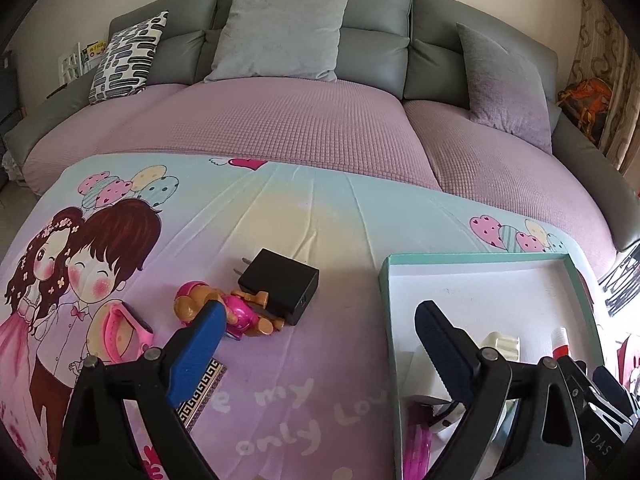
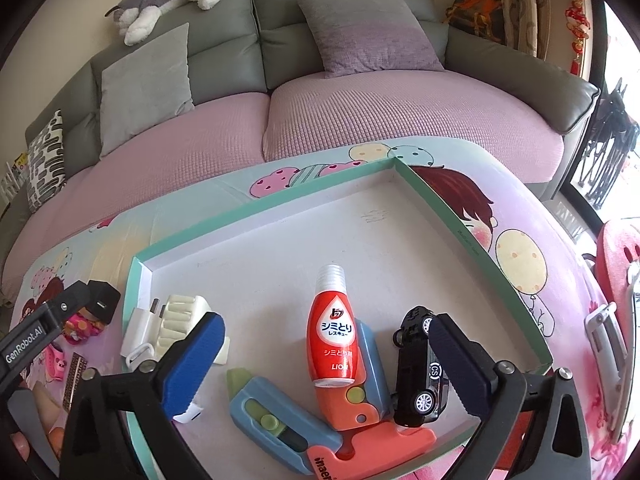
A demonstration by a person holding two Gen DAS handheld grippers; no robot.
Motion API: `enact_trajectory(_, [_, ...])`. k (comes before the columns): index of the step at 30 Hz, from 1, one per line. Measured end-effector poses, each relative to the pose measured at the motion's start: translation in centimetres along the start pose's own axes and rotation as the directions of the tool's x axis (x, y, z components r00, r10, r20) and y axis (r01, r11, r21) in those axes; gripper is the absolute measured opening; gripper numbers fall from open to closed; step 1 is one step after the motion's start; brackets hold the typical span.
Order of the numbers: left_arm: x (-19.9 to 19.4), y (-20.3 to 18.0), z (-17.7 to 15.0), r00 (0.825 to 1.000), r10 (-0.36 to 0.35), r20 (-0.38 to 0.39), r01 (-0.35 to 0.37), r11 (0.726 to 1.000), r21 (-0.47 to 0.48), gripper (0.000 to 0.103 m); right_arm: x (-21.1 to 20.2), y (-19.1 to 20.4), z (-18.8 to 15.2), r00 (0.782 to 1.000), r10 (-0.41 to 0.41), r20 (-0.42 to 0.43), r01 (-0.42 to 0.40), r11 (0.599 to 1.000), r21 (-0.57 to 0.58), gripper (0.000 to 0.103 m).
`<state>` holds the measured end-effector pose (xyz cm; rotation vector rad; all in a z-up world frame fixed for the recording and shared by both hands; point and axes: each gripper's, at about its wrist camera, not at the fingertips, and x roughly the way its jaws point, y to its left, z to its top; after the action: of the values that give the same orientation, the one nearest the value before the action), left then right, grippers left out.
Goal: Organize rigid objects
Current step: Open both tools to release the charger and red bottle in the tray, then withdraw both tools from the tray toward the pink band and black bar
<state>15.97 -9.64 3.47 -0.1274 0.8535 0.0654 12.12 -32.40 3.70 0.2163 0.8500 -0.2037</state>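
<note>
**Sofa-side worktop: toys lie left of the tray**

Cartoon-print cloth covers the worktop. Left tool (image 1: 316,322), jaws wide and empty, faces the black charger (image 1: 280,285) and toy figure (image 1: 236,312), long axes running left-right. Right tool (image 2: 326,350), agape, hovers over the tray (image 2: 472,216).

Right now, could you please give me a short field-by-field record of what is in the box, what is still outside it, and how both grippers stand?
surface: cartoon-print sheet before a grey sofa
container: teal-rimmed box, white inside
in box: red bottle, black toy car, utility knives, white charger, cream clip
outside box: black charger, toy figure, pink watch
left gripper: open, empty
right gripper: open, straddling the bottle and car
</note>
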Motion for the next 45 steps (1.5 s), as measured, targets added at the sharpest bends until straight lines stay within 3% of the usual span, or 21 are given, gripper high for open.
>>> enact_trajectory(11, [-0.7,0.9,0.1,1.000,0.017,0.012,-0.017,1.000,-0.016,0.096,-0.9,0.7,0.2,0.999,0.030,0.018,-0.030,1.000,-0.001,0.103])
enact_trajectory(20, [-2.9,4.6,0.3,0.995,0.089,0.054,-0.083,0.992,-0.095,0.096,-2.8,5.2,0.3,0.987,0.149,0.067,-0.142,0.985,-0.098,0.103])
enact_trajectory(26, [-4.0,7.5,0.4,0.988,0.138,0.077,-0.125,0.981,-0.151,0.096,-3.3,8.5,-0.2,0.975,0.211,0.072,-0.196,0.964,-0.179,0.103])
enact_trajectory(32, [-4.6,9.6,-0.1,0.968,0.238,0.079,-0.227,0.965,-0.134,0.096,-3.4,10.8,-0.9,0.966,0.250,0.057,-0.233,0.949,-0.213,0.103])
enact_trajectory(45, [-6.0,16.5,-1.6,0.956,0.286,0.060,-0.260,0.926,-0.273,0.096,-3.4,16.1,-2.8,0.946,0.323,0.010,-0.307,0.908,-0.284,0.103])
